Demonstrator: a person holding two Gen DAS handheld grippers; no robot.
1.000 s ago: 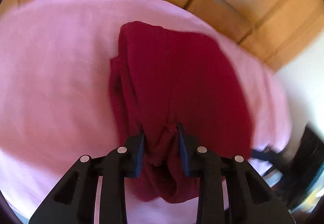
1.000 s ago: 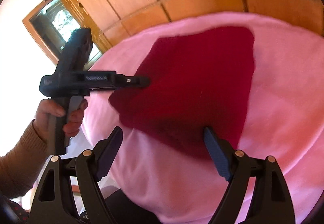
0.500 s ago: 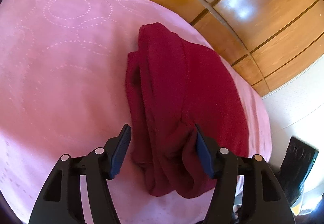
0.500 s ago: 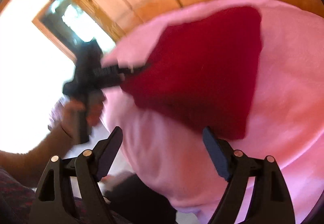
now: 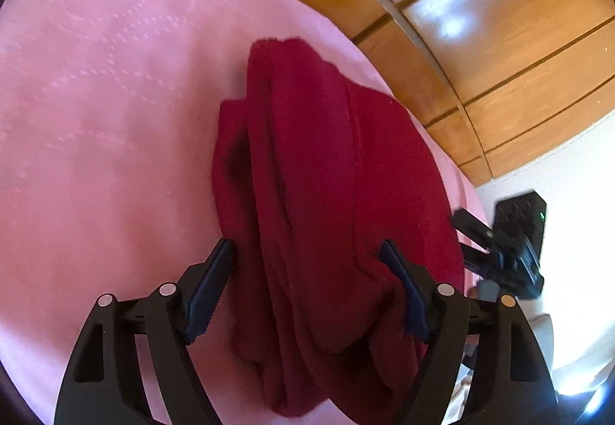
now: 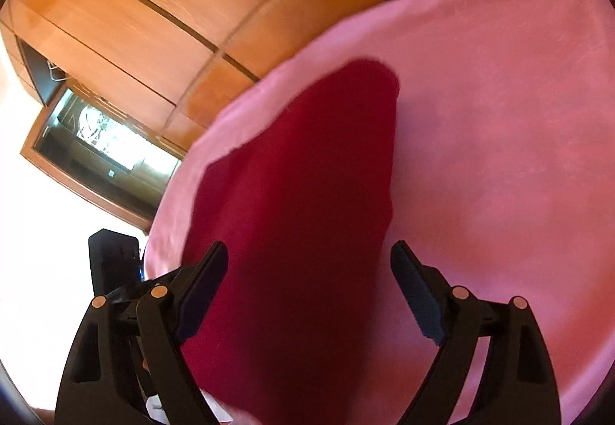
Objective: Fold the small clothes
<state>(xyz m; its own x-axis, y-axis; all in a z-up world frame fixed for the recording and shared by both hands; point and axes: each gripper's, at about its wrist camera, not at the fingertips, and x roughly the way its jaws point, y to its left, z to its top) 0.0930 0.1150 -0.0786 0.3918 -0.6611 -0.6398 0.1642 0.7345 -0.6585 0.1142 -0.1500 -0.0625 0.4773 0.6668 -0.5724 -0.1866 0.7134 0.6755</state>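
Observation:
A dark red garment [image 5: 319, 202] lies folded lengthwise, with loose rolls along its left side, on the pink cloth [image 5: 96, 117]. My left gripper [image 5: 307, 267] is open, its jaws standing either side of the garment's near end. In the right wrist view the same garment [image 6: 300, 213] runs away from my right gripper [image 6: 307, 263], which is open with the jaws wide apart over the garment's near part. The right gripper's body shows at the right edge of the left wrist view [image 5: 499, 255].
The pink cloth [image 6: 499, 155] covers a rounded table. Wooden panelling [image 5: 480, 21] stands behind it. A glass-fronted cabinet [image 6: 100, 140] is at the left in the right wrist view. A black device [image 5: 519, 209] stands by the white wall.
My left gripper opened and let go of the garment's end. My right gripper swung round over the garment, still open. The garment settled into a narrower folded shape.

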